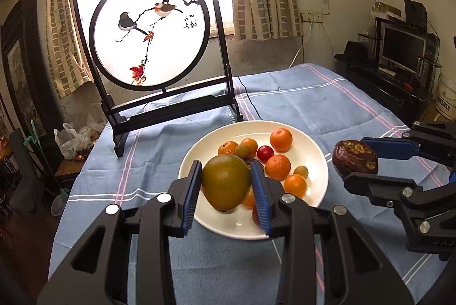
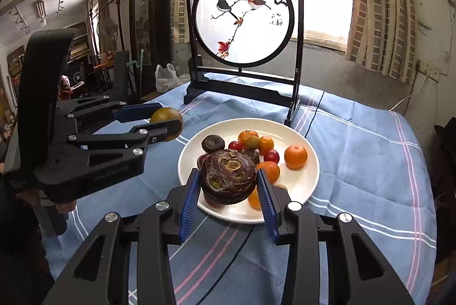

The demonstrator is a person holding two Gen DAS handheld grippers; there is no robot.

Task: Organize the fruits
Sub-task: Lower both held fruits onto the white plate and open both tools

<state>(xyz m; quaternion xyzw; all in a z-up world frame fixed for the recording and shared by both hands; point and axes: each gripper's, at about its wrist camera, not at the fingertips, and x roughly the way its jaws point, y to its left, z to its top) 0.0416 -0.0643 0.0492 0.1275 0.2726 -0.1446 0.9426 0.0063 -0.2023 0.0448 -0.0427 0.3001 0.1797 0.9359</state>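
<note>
My left gripper (image 1: 226,179) is shut on a green-brown round fruit (image 1: 226,182), held above the near rim of a white plate (image 1: 310,191). From the right wrist view the same fruit (image 2: 166,118) sits in the left gripper (image 2: 168,121) left of the plate (image 2: 307,185). My right gripper (image 2: 229,182) is shut on a dark brown fruit with scarred patches (image 2: 228,176), lifted over the plate's near side; this dark fruit (image 1: 354,158) shows at right in the left wrist view, in the right gripper (image 1: 356,159). Several small oranges (image 1: 281,139) and a red fruit (image 1: 265,153) lie on the plate.
A black-framed round bird screen (image 1: 149,33) stands on the blue striped tablecloth (image 1: 327,105) behind the plate, with a thin black cable (image 2: 313,114) running past it. Another dark fruit (image 2: 212,143) lies at the plate's far left. Furniture and a monitor (image 1: 401,48) stand beyond the table's right edge.
</note>
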